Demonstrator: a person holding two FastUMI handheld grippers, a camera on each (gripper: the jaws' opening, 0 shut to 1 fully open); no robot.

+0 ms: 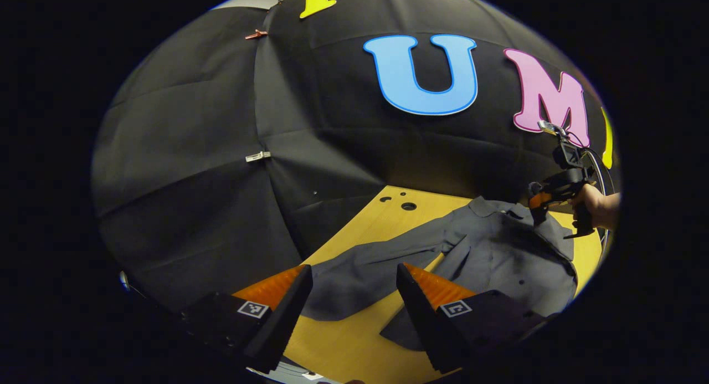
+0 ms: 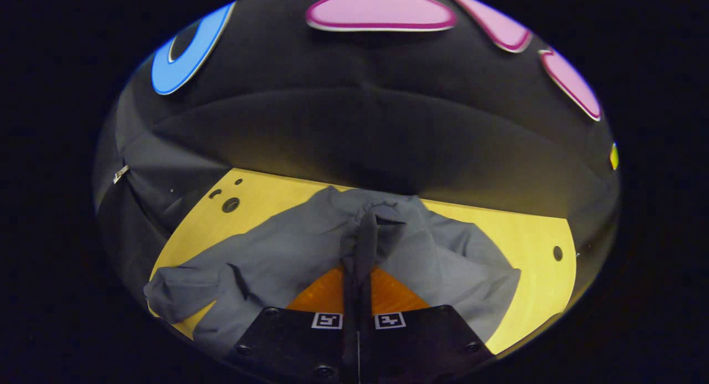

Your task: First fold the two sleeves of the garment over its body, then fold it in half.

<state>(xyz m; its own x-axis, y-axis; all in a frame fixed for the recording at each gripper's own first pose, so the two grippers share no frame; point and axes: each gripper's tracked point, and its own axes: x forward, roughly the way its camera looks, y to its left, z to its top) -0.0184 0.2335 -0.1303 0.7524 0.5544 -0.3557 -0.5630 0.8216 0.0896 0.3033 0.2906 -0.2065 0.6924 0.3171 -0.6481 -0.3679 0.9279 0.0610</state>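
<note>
A grey button shirt lies spread on the yellow table, collar toward the back wall. One long sleeve stretches across the table and passes just beyond my left gripper, which hovers open above it with nothing between its fingers. My right gripper is shut on a bunched ridge of the shirt's cloth, which rises between its fingers. In the left gripper view the right gripper, held by a hand, sits at the shirt's far shoulder. In the right gripper view a sleeve end lies at the left.
The black cloth wall closes off the back and left of the table, with clips on its seam. Round holes mark the table's far corner, and another hole lies near its right edge. Bare table shows to the right of the shirt.
</note>
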